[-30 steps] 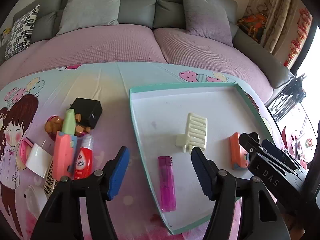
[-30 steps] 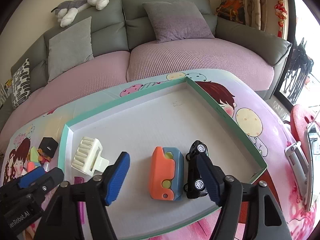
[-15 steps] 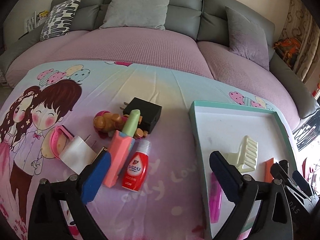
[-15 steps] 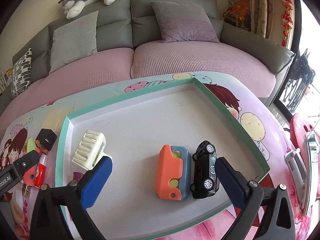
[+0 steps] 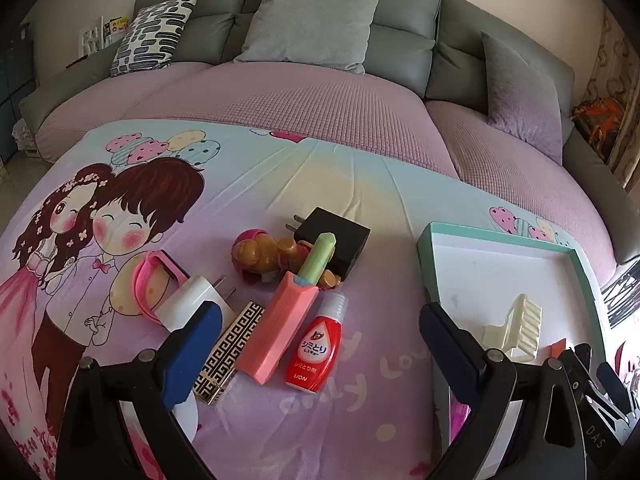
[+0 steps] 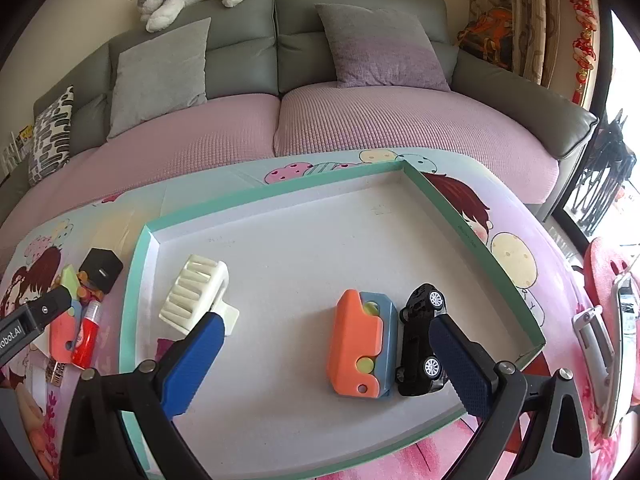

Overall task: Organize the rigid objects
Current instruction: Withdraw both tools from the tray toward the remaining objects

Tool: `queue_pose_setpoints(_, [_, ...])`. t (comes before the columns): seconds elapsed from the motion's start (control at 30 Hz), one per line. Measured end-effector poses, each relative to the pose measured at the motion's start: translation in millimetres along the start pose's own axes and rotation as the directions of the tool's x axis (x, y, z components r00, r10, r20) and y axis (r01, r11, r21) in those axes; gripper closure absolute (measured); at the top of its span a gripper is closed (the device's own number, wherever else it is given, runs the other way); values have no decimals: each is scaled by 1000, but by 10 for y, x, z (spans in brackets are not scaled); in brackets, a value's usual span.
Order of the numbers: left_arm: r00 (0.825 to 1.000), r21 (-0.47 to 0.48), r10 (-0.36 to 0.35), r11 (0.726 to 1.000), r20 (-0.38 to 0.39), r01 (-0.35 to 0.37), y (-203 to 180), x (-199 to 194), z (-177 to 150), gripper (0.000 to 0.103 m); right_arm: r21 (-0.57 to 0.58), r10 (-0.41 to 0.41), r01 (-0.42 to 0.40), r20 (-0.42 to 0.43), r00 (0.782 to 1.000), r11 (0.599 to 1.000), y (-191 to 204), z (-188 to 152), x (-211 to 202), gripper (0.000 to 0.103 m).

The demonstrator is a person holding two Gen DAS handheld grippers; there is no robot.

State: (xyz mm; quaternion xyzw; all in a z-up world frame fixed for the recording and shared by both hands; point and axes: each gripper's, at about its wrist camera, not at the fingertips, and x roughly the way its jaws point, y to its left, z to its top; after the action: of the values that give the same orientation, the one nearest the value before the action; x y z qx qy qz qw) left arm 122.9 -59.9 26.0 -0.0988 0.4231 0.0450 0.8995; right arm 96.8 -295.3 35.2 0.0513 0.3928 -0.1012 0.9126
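My left gripper (image 5: pixel 316 344) is open and empty over a pile on the cartoon tablecloth: a red bottle (image 5: pixel 316 350), a pink and green toy (image 5: pixel 290 308), a black charger (image 5: pixel 332 240), a white charger (image 5: pixel 192 304), a patterned lighter (image 5: pixel 228 352), a brown figure (image 5: pixel 264 256). My right gripper (image 6: pixel 324 360) is open and empty over the green-rimmed tray (image 6: pixel 280 194), which holds a cream hair clip (image 6: pixel 194 294), an orange and blue toy (image 6: pixel 360 346) and a black toy car (image 6: pixel 420 340).
A pink ring (image 5: pixel 154 292) lies left of the pile. The tray's left rim (image 5: pixel 428 264) is right of the pile. A grey sofa with purple covers (image 6: pixel 360 120) stands behind the table. Silver objects (image 6: pixel 596 336) lie beyond the tray's right edge.
My left gripper has swung left from the tray to the pile and opened wider. My right gripper has opened wider and risen slightly above the toys in the tray.
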Motion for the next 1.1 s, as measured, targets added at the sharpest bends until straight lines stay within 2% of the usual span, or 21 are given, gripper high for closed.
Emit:
queue_pose_setpoints(0.13, [1000, 2, 2, 1000, 24, -2, 29, -87, 26, 4, 42, 62, -64, 32, 998, 997, 18, 35, -87, 0])
queue_pose_setpoints(0.27, [998, -13, 29, 1000, 47, -28, 130, -165, 51, 4, 24, 110, -112, 56, 992, 993, 153, 54, -152, 0])
queue_pose_setpoints(0.47, [992, -41, 87, 996, 96, -83, 353, -301, 92, 4, -10, 167, -167, 54, 984, 986, 370, 47, -160, 0])
queue_pose_setpoints(0.63, [983, -100, 121, 989, 141, -107, 592, -442, 94, 4, -31, 225, -224, 40, 973, 974, 550, 22, -144, 0])
queue_pose_setpoints(0.77, [981, -147, 137, 982, 139, -116, 816, -519, 65, 4, -37, 267, -265, 44, 963, 963, 681, -3, -162, 0])
queue_pose_setpoints(0.93, [977, -180, 176, 972, 120, -153, 1085, -573, 36, 4, -68, 339, -335, 75, 938, 940, 882, -23, -260, 0])
queue_pose_setpoints(1.1, [984, -173, 166, 973, 65, -153, 1254, -544, -43, 4, -120, 371, -364, 36, 928, 923, 1177, -97, -229, 0])
